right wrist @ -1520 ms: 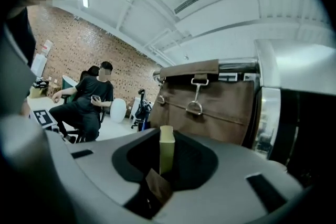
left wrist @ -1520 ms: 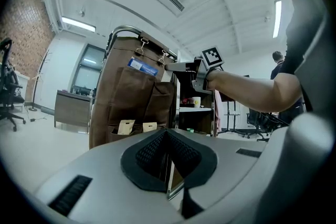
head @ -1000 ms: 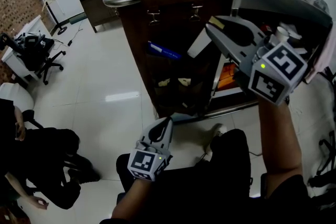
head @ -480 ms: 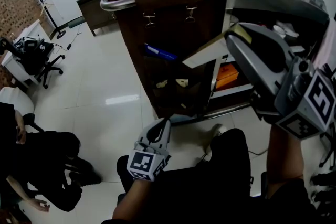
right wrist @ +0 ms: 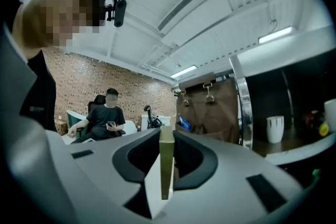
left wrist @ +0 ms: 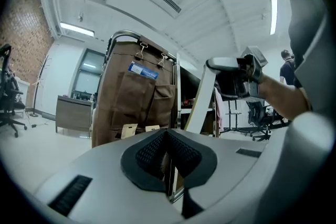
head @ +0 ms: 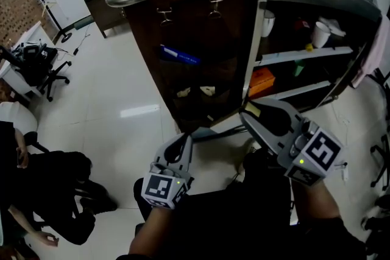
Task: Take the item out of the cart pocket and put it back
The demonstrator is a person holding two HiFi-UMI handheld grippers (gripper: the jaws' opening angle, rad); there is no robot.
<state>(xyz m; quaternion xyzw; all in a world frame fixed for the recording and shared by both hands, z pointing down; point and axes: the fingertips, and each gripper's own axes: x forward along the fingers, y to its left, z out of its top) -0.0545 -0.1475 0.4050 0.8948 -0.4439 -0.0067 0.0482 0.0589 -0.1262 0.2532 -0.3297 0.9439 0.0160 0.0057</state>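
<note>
Olive-edged card (right wrist: 166, 165) stands edge-on, pinched between right gripper (right wrist: 166, 134) pads (left gripper (left wrist: 166, 139) closed, empty).

Card (right wrist: 166, 165) in the right gripper (head: 248, 115): seen edge-on, faces not visible; head view shows only a pale corner.
Cart (head: 183, 21) beyond both grippers: top cut by the frame edge.
Pale items (head: 195, 92) in the pocket ahead of the left gripper (head: 184, 142): too small to identify.
Blue item (head: 178, 56) above them: print illegible.

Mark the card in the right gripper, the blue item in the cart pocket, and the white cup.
card (right wrist: 166, 165), right gripper view, its near edge.
blue item (head: 178, 56), head view, its middle.
white cup (right wrist: 274, 129), right gripper view, its side wall.
</note>
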